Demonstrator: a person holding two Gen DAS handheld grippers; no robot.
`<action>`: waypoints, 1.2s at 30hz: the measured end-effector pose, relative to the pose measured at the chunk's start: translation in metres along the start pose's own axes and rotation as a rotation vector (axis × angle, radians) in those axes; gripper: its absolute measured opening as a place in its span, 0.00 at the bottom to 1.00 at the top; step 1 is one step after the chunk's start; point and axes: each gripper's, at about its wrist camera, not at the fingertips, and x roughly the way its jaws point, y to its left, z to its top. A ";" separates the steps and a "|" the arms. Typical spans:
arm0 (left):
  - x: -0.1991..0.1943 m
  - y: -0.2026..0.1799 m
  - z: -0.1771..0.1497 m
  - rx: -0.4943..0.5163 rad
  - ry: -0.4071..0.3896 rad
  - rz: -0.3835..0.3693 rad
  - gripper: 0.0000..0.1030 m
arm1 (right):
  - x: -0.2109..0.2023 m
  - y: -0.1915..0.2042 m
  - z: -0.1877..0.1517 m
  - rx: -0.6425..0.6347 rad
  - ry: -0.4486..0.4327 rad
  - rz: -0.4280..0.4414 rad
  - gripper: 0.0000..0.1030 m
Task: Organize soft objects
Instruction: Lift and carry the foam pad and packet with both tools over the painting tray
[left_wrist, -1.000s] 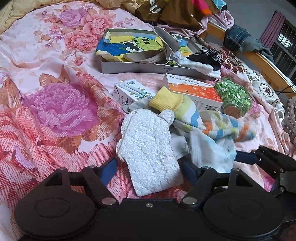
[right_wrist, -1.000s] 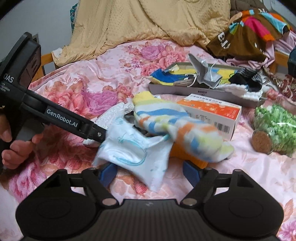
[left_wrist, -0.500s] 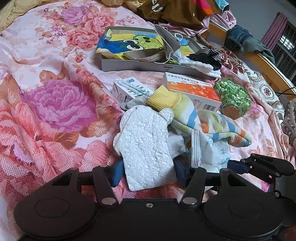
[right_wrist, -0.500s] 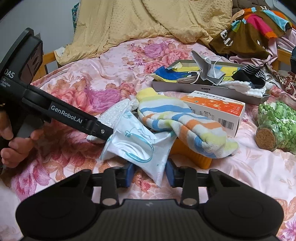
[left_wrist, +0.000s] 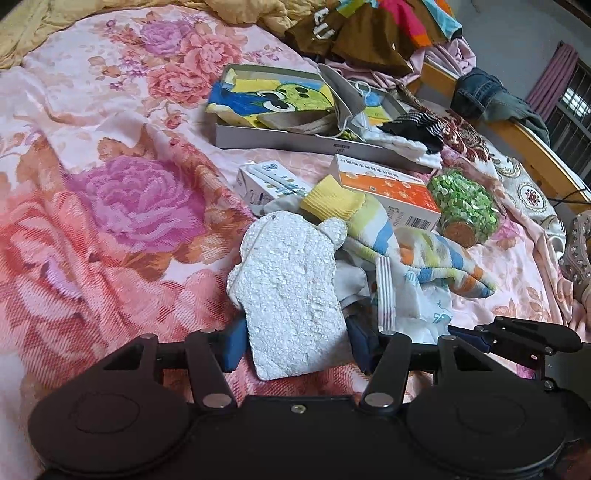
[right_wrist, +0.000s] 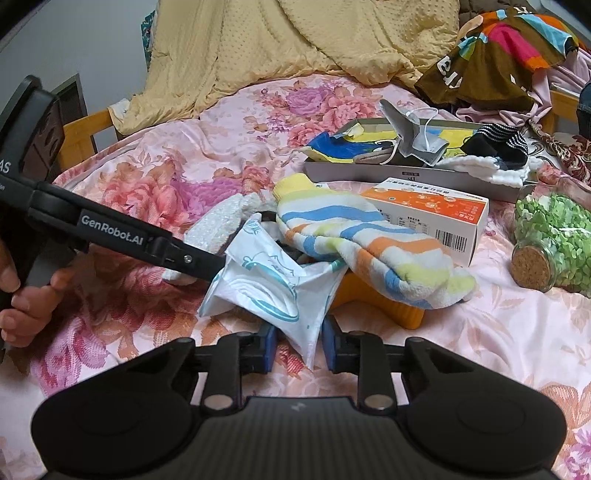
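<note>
Change since a second ago: both of my tongs have narrowed around the pieces they were straddling; the hands themselves have hardly shifted.

Left gripper: its jaws are half narrowed and now steady. The blue pads sit at the two edges of the white bumpy cloth. I judge that they hold it lightly, but firm pressure I cannot confirm.

Right gripper: its jaws are closing at this moment, with the lower tip of the white printed pouch between them. A thin gap is visible on each side, so they do not squeeze it yet.

Where the soft things are: the cloth and the pouch lie near me in the pile on the floral bedspread. The striped sock is draped across the pile, partly over the pouch and over something orange.

Done: the flat grey box farther back already carries a cartoon cloth, a face mask and a dark striped sock, so I judge that some sorting is finished.

Left to do: cloth, pouch and striped sock are not yet put away.

Not for sorting, I think: the orange carton and the corked jar at the right.
</note>
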 end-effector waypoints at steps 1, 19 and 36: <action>-0.002 0.001 -0.001 -0.004 -0.006 0.002 0.56 | -0.001 0.000 0.000 0.001 0.000 0.004 0.27; -0.039 0.015 -0.018 -0.076 -0.091 0.049 0.56 | -0.023 0.015 -0.001 0.010 -0.043 0.072 0.26; -0.044 0.006 0.010 -0.034 -0.165 0.049 0.56 | -0.044 -0.003 0.031 0.053 -0.167 0.063 0.26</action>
